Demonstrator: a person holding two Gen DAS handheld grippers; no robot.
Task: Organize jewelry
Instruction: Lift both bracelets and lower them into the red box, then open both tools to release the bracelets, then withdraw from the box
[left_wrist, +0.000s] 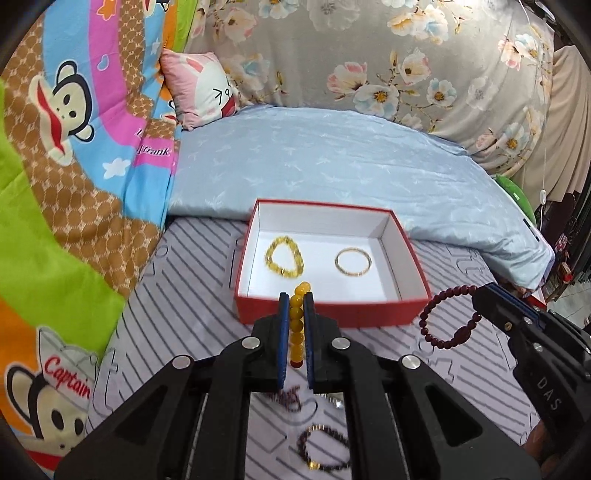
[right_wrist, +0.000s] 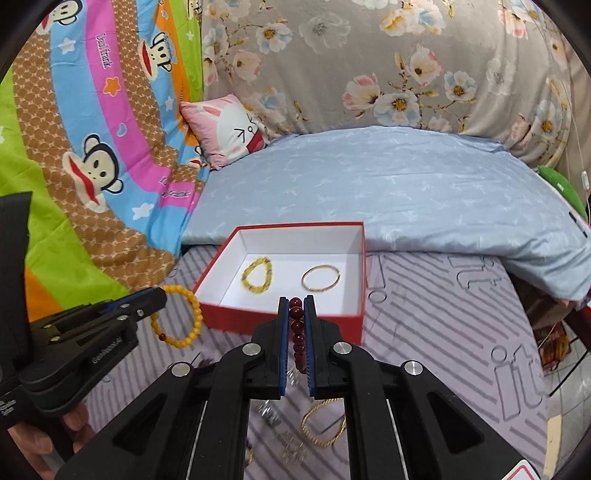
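A red box (left_wrist: 332, 314) (right_wrist: 280, 317) with a white inside lies open on the striped mat; in it rest a yellow crystal bracelet (left_wrist: 284, 256) (right_wrist: 256, 278) and a thin gold bangle (left_wrist: 352, 262) (right_wrist: 320, 278). My left gripper (left_wrist: 296, 299) (right_wrist: 157, 295) is shut on a yellow bead bracelet (left_wrist: 297, 325) (right_wrist: 181, 317), held in the air just short of the box's near wall. My right gripper (right_wrist: 296, 301) (left_wrist: 480, 295) is shut on a dark red bead bracelet (right_wrist: 297, 336) (left_wrist: 447, 317), which hangs to the right of the box.
More jewelry lies on the mat below the grippers: a dark bead bracelet (left_wrist: 325, 446), a gold chain (right_wrist: 323, 424) and small silver pieces (right_wrist: 269, 411). A light blue quilt (left_wrist: 332, 158) lies behind the box, a cartoon blanket (left_wrist: 74, 166) to the left. A person's hand (right_wrist: 44, 439) grips the left tool.
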